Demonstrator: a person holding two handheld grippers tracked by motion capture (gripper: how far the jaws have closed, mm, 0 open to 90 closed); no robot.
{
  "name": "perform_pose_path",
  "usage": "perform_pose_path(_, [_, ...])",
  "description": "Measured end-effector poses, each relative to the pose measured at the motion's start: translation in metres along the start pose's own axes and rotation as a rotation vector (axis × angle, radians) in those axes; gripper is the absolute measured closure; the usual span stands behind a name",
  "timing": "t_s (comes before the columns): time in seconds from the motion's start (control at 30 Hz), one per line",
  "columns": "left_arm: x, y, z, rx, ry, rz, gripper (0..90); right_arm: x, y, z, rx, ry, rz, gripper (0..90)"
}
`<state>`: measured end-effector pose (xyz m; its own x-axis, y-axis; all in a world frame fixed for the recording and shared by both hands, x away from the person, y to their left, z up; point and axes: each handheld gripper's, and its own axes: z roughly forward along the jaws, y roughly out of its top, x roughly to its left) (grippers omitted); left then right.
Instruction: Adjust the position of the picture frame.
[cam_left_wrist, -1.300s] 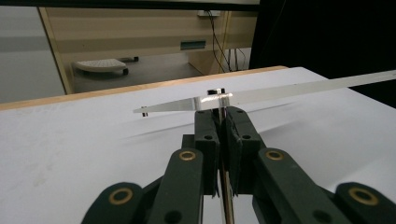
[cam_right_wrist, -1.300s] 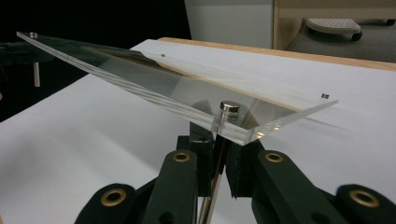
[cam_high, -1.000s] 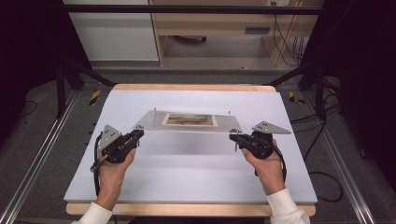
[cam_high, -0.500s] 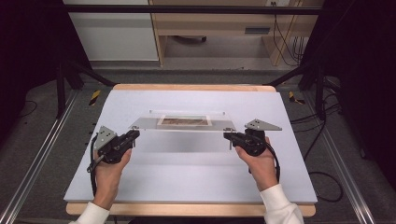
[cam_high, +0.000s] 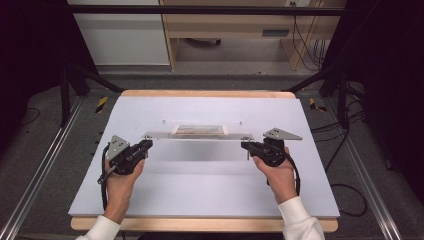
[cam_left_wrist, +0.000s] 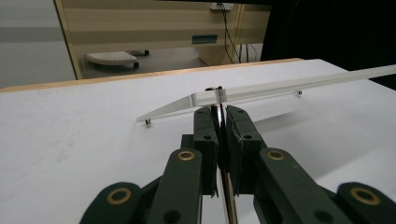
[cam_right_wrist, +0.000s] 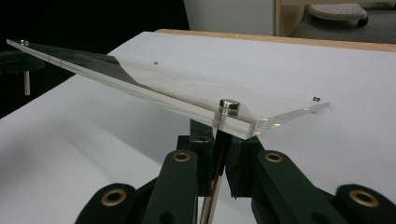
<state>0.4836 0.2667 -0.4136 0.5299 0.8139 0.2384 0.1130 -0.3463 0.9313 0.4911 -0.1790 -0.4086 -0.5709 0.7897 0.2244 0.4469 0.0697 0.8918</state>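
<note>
A clear acrylic plate (cam_high: 165, 134) with a picture (cam_high: 197, 130) under it is held above the white table top (cam_high: 200, 190). The plate has short metal legs at its corners. My left gripper (cam_high: 148, 144) is shut on the leg at the near left corner. In the left gripper view its jaws pinch that metal leg (cam_left_wrist: 218, 111) just below the plate (cam_left_wrist: 280, 86). My right gripper (cam_high: 245, 145) is shut on the near right leg. The right gripper view shows this leg (cam_right_wrist: 218, 135) between the jaws, under the plate's corner (cam_right_wrist: 243, 122).
The white board lies on a wooden table whose edge (cam_high: 200, 93) shows at the back. Metal rails (cam_high: 45, 165) run along both sides. A cupboard and a wooden desk (cam_high: 230, 30) stand behind, and cables (cam_high: 345, 195) lie on the floor at the right.
The plate looks more edge-on than a second ago, with the picture appearing thinner. Both hands have barely shifted and both grips stay the same.
</note>
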Motion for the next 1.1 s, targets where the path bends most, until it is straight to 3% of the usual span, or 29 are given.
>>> perform_pose_path(0.33, [-0.005,0.002,0.006,0.004,-0.002,0.009,82.2,-0.006,-0.001,-0.003,0.002,-0.011,0.011,82.7])
perform_pose_path(0.4, [-0.006,0.001,0.005,0.030,-0.019,0.052,81.9,-0.006,-0.004,-0.003,0.006,-0.015,0.010,82.8])
perform_pose_path(0.63, [-0.012,-0.011,0.002,0.084,-0.060,0.037,82.5,-0.003,-0.020,-0.003,0.044,-0.028,0.015,83.8])
perform_pose_path(0.73, [-0.014,-0.016,0.001,0.118,-0.092,0.061,82.7,-0.004,-0.031,-0.003,0.070,-0.027,0.019,84.5])
perform_pose_path(1.1, [-0.015,-0.029,0.000,0.187,-0.137,0.119,83.2,-0.001,-0.054,-0.001,0.122,-0.023,0.008,84.8])
